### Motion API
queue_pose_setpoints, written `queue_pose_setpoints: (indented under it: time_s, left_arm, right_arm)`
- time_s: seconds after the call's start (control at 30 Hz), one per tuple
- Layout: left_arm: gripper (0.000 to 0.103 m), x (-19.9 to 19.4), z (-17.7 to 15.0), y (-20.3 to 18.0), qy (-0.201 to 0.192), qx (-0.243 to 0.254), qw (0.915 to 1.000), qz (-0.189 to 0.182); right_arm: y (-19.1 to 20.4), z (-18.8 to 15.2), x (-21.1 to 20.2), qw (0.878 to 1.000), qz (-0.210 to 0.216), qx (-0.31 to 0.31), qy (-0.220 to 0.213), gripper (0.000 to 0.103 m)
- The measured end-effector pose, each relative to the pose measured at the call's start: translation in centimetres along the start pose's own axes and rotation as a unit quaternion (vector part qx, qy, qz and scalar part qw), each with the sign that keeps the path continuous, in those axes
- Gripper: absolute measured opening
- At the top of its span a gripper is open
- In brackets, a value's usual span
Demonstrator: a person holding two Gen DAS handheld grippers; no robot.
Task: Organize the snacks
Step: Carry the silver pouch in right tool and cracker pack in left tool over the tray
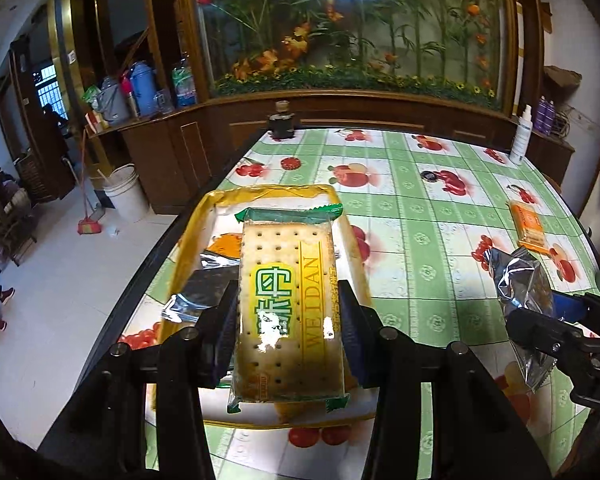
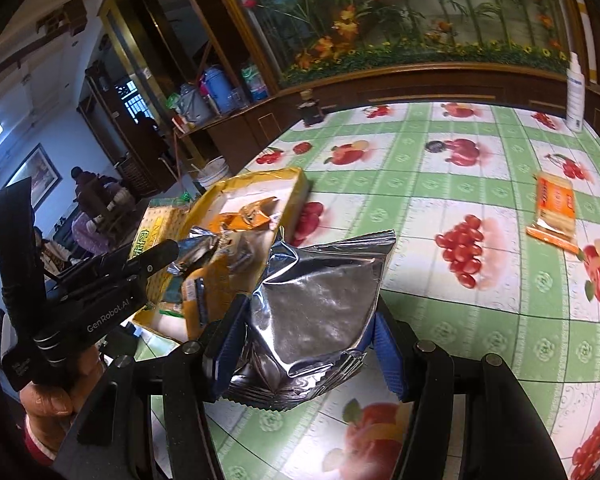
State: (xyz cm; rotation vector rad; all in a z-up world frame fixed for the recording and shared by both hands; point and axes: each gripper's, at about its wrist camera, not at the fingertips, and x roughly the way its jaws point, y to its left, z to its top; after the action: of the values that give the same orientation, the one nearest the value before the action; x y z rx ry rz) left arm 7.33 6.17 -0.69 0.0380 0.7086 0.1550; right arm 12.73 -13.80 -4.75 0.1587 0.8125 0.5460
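My left gripper (image 1: 288,292) is shut on a green-ended cracker packet (image 1: 288,280) marked WEIDAN, held above a yellow cardboard tray (image 1: 268,192). In the tray lie an orange wrapper (image 1: 224,246) and a dark foil pack (image 1: 204,292). My right gripper (image 2: 310,304) is shut on a crumpled silver foil bag (image 2: 320,292), just right of the tray (image 2: 260,178). The silver bag (image 1: 520,280) and right gripper (image 1: 552,308) show at the right edge of the left wrist view. The left gripper (image 2: 156,258) with its packet (image 2: 152,228) appears left in the right wrist view. An orange cracker packet (image 2: 556,208) lies on the table, far right.
The table wears a green-checked fruit cloth (image 1: 420,208); its dark left edge (image 1: 140,280) drops to a white floor with a bucket (image 1: 126,192) and broom. A dark bottle (image 1: 282,120) and a white spray bottle (image 1: 522,136) stand at the far edge. People are at far left.
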Motion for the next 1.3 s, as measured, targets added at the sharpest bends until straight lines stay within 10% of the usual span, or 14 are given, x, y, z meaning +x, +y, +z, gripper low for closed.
queue_pose_setpoints:
  time_s: [1.3]
  left_arm:
    - [0.044, 0.5, 0.5, 5.0, -0.006, -0.041, 0.9975, 0.058]
  right_arm:
    - [5.8, 2.9, 3.7, 0.997, 0.069, -0.032, 0.003, 0.06]
